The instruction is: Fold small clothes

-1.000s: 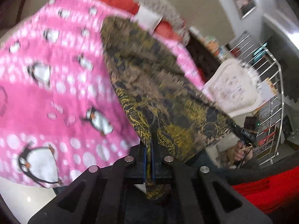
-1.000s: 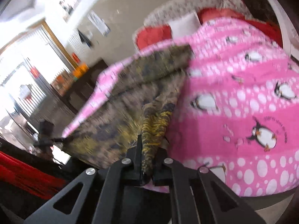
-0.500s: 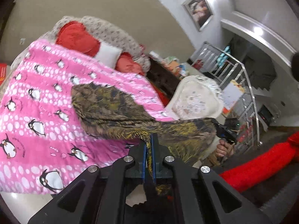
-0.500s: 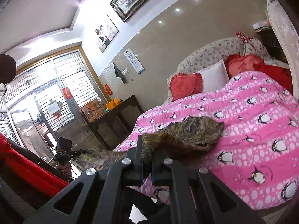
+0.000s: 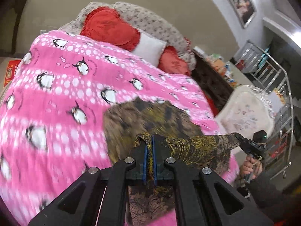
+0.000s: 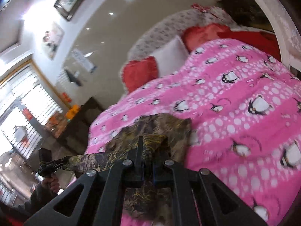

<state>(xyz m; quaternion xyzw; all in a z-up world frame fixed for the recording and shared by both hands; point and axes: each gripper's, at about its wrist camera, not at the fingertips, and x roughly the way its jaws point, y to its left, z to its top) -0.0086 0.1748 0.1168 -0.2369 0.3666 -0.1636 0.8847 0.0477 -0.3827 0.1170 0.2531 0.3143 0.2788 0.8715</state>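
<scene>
Open pink penguin-print bedspread (image 5: 62, 98) is seen left of and beyond the olive-and-gold patterned garment (image 5: 150, 116), which covers the near edge of the bed. The far end is blocked by red ruffled cushions (image 5: 109, 28) and a white pillow (image 5: 148, 49). The right side is hemmed by a dark wooden cabinet (image 5: 210, 81) and a white padded chair back (image 5: 244, 113) (metal railing behind).

Pink penguin bedspread (image 5: 56, 98), red cushions (image 5: 107, 28), beige wall (image 6: 116, 28), bright barred window (image 6: 20, 101)
</scene>
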